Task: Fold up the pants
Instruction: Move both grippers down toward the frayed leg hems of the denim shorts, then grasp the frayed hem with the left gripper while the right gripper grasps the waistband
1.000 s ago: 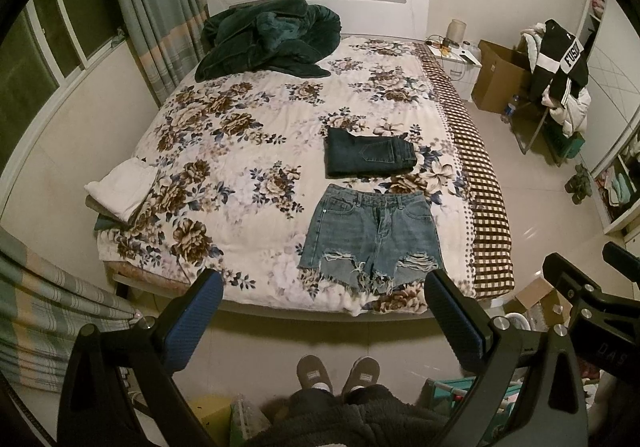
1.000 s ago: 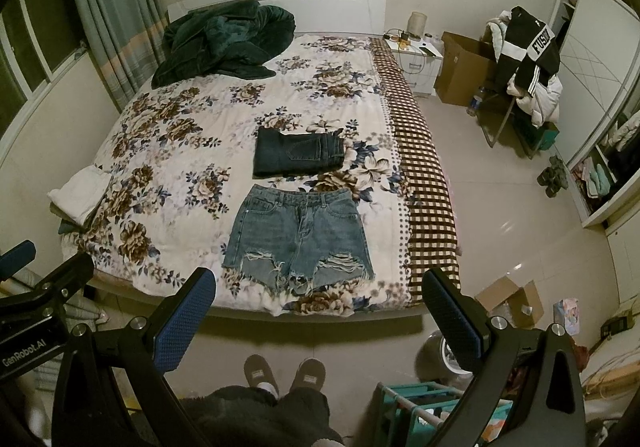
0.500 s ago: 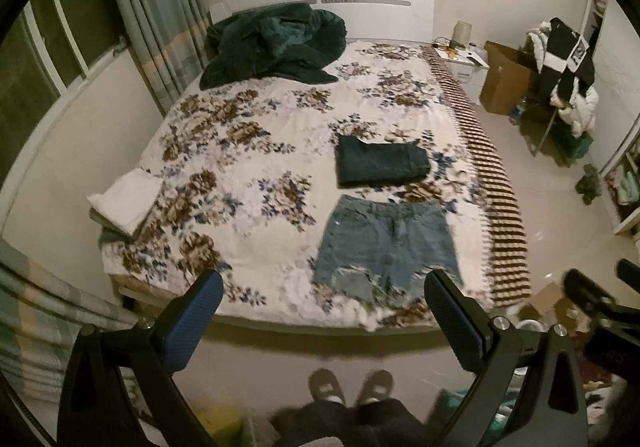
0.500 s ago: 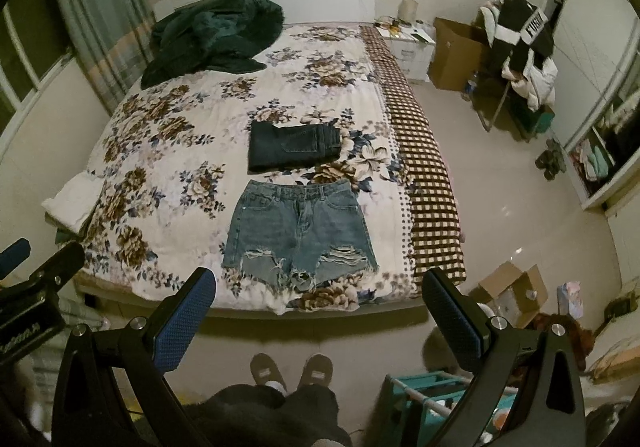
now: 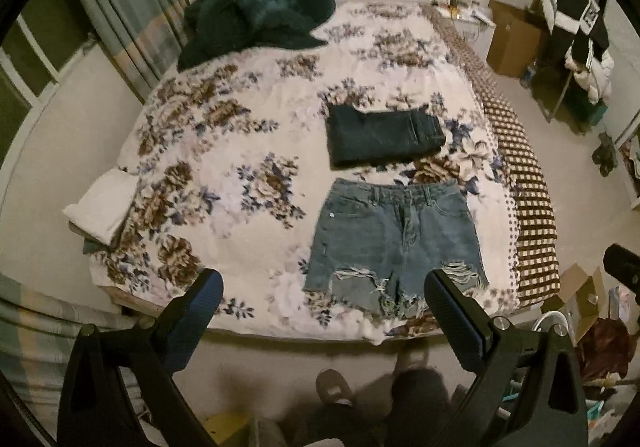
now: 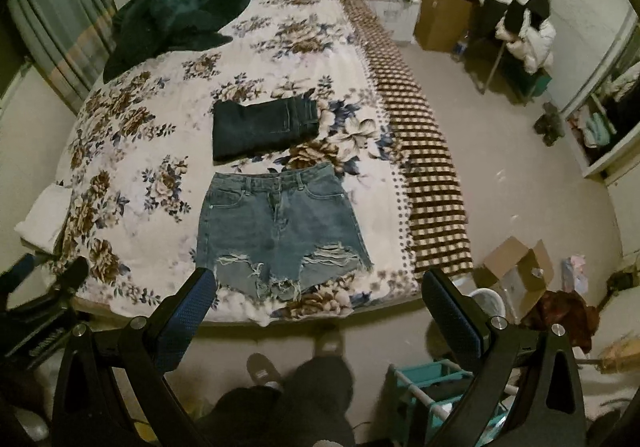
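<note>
Light blue frayed denim shorts [image 5: 394, 237] [image 6: 280, 231] lie flat near the foot of the floral bed [image 5: 224, 151] [image 6: 132, 151], waistband toward the headboard. Behind them lies a folded dark denim garment [image 5: 384, 135] [image 6: 264, 123]. My left gripper [image 5: 324, 311] is open and empty, in the air above the foot edge of the bed. My right gripper [image 6: 320, 307] is open and empty, also short of the shorts' hem. The left gripper's body shows at the far left of the right wrist view.
A dark green coat [image 5: 256, 11] is heaped near the headboard. A folded white cloth [image 5: 102, 205] sits at the bed's left corner. A brown checked blanket edge [image 6: 424, 175] runs down the right side. Cardboard boxes [image 6: 516, 275], a clothes-laden chair [image 6: 516, 23] and a teal rack [image 6: 432, 387] stand on the floor.
Both grippers have moved forward toward the bed; the shorts now appear larger and closer. The jaws have stayed open. The clothes have not moved.
</note>
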`<state>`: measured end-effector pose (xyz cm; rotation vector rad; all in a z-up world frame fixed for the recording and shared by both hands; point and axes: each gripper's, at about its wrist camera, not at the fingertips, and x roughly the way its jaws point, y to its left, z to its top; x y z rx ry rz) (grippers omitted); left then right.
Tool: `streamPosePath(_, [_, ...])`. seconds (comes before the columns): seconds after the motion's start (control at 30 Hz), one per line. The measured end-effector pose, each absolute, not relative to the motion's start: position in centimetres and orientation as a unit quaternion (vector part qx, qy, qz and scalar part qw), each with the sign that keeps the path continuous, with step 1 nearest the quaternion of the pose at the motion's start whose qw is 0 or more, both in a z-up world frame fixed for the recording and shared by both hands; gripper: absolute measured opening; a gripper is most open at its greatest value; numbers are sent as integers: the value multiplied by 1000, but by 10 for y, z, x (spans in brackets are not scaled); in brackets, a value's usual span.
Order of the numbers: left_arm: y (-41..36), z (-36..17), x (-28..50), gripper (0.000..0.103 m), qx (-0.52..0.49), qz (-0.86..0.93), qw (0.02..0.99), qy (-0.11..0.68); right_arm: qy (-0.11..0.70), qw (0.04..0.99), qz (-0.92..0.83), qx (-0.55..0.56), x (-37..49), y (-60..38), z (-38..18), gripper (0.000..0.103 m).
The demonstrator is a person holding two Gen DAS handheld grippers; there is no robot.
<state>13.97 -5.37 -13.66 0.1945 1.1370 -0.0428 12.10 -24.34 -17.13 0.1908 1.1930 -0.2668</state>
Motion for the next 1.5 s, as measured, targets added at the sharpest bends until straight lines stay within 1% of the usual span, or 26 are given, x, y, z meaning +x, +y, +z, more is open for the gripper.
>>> streamPosePath(0.17, [-83,-173,175,103,81,6,827,557,586,800,-88,97,187,-292,-225,103])
streamPosePath(0.3, [-111,-214,201,103,65,42,811,580,612,783,-46,101,244,-336,-276,103])
streamPosePath(0.4, [-135,-260,212,103,39,57,796,602,636,764,-20,109,285,-377,-324,103])
streamPosePath(0.5, [-169,-329,215,103,23,57,772,633,659,745,-5,101,316,-418,-380,103])
streamPosePath(0.53, [-181,-352,213,103,19,54,762,645,671,735,-6,95,325,-431,-406,103])
streamPosePath(0.63, [-214,-413,208,103,5,46,733,679,697,711,-6,91,339,-458,-465,103])
streamPosePath(0.7, [-239,-456,201,103,-9,32,714,699,704,705,-4,87,341,-468,-493,103])
streamPosePath(0.83, [-287,-513,187,103,-8,13,698,716,711,699,1,75,352,-485,-546,103])
streamPosePath(0.93, [-316,-544,180,103,-2,-3,688,725,717,694,5,66,357,-488,-570,103])
streamPosePath(1.07, [-345,-572,178,103,41,-5,687,725,716,695,23,53,366,-481,-596,103])
streamPosePath(1.1, [-346,-576,179,102,47,3,690,723,717,695,29,53,368,-479,-601,103])
streamPosePath(1.13, [-345,-580,181,90,51,13,693,719,718,693,36,54,372,-475,-609,103])
streamPosePath(1.17, [-343,-582,184,81,52,20,695,717,719,692,42,55,375,-473,-614,103])
streamPosePath(1.2, [-338,-584,187,61,45,26,695,717,719,691,49,57,379,-470,-620,103])
streamPosePath(1.23, [-332,-585,189,51,24,26,695,718,721,688,58,61,385,-464,-627,103])
streamPosePath(1.27, [-326,-583,191,47,5,22,698,716,722,686,63,64,390,-460,-633,103])
streamPosePath(1.3, [-321,-579,192,31,-1,23,703,711,724,683,70,69,396,-456,-640,103])
streamPosePath(1.33, [-316,-574,193,19,-3,23,710,704,727,678,79,79,403,-451,-648,103])
streamPosePath(1.43, [-295,-562,196,9,-27,16,719,694,734,664,92,110,421,-438,-669,103])
streamPosePath(1.5, [-280,-556,198,7,-42,14,724,689,736,660,92,120,430,-432,-680,103])
